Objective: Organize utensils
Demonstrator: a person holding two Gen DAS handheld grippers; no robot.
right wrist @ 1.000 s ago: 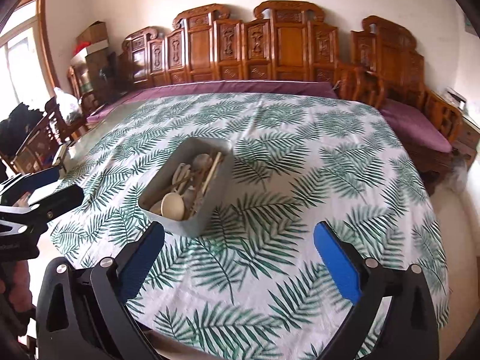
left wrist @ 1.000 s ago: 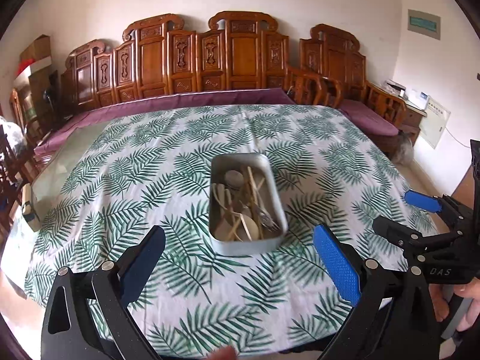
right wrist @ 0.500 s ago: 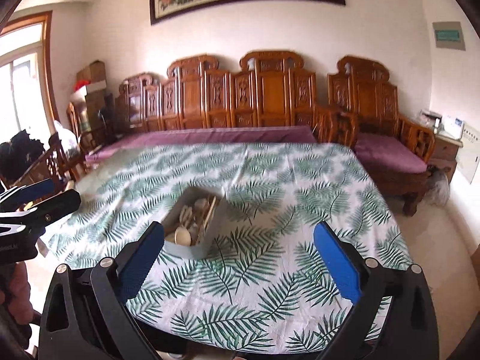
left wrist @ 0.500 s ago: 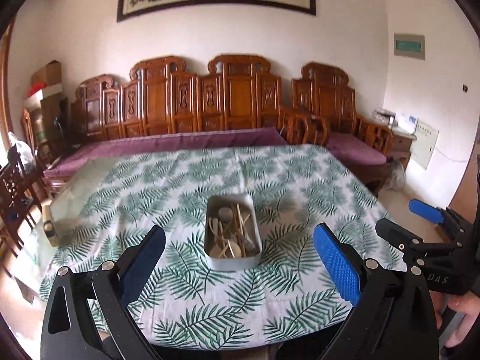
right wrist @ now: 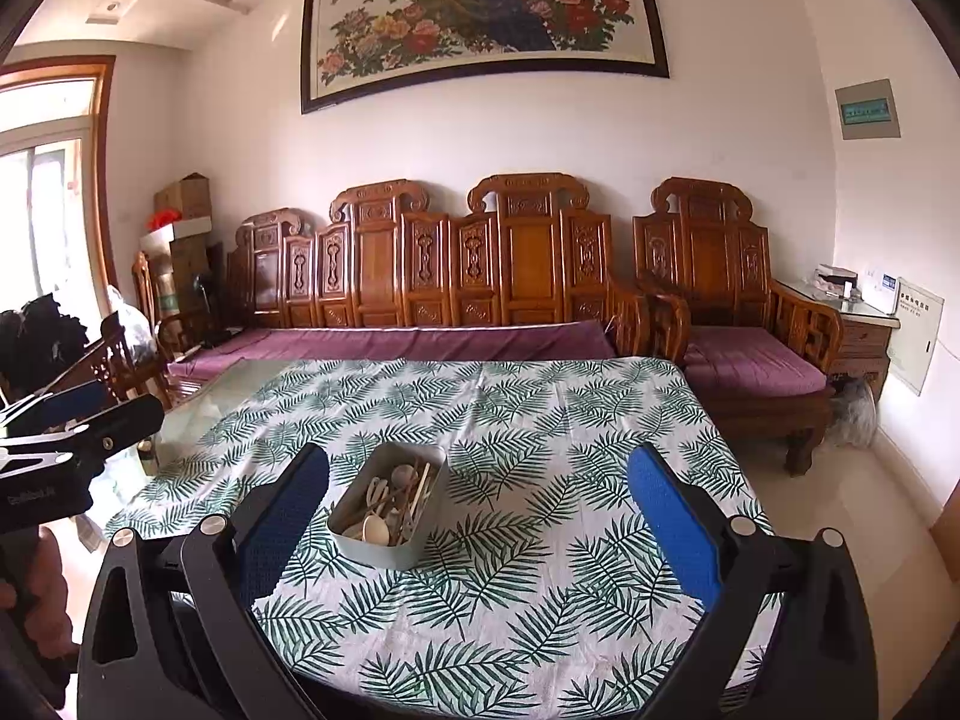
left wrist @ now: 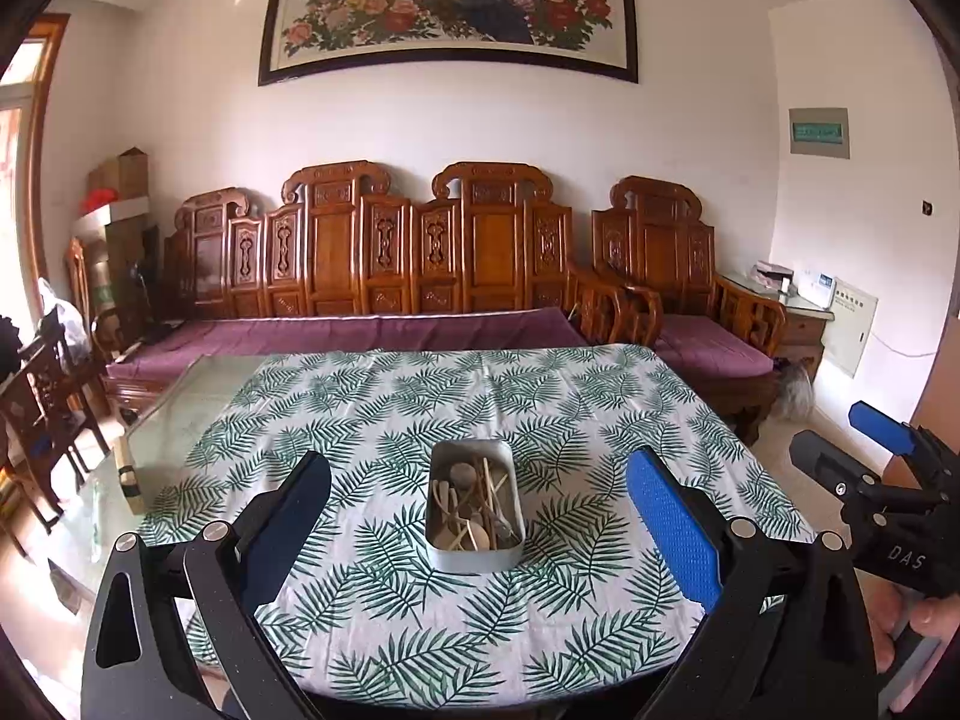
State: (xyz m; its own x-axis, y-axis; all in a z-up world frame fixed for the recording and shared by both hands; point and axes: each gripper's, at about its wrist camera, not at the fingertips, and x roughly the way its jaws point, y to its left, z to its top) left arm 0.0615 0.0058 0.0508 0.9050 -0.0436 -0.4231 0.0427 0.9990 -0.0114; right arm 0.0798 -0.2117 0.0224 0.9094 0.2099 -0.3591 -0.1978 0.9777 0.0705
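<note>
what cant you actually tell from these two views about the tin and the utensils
- Utensils in the metal tin: piled and too small in both views to count or name each.
- Tin floor: hidden under the pile.
- Tin's far outer side: hidden in the right wrist view by its own wall.
- Table near edge: blocked by the open left gripper and right gripper.

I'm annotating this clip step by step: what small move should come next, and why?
Probably bring the left gripper forward and down toward the metal tin. Both it and the right gripper are open, empty and well short of the table, while the utensils lie jumbled inside the tin.
</note>
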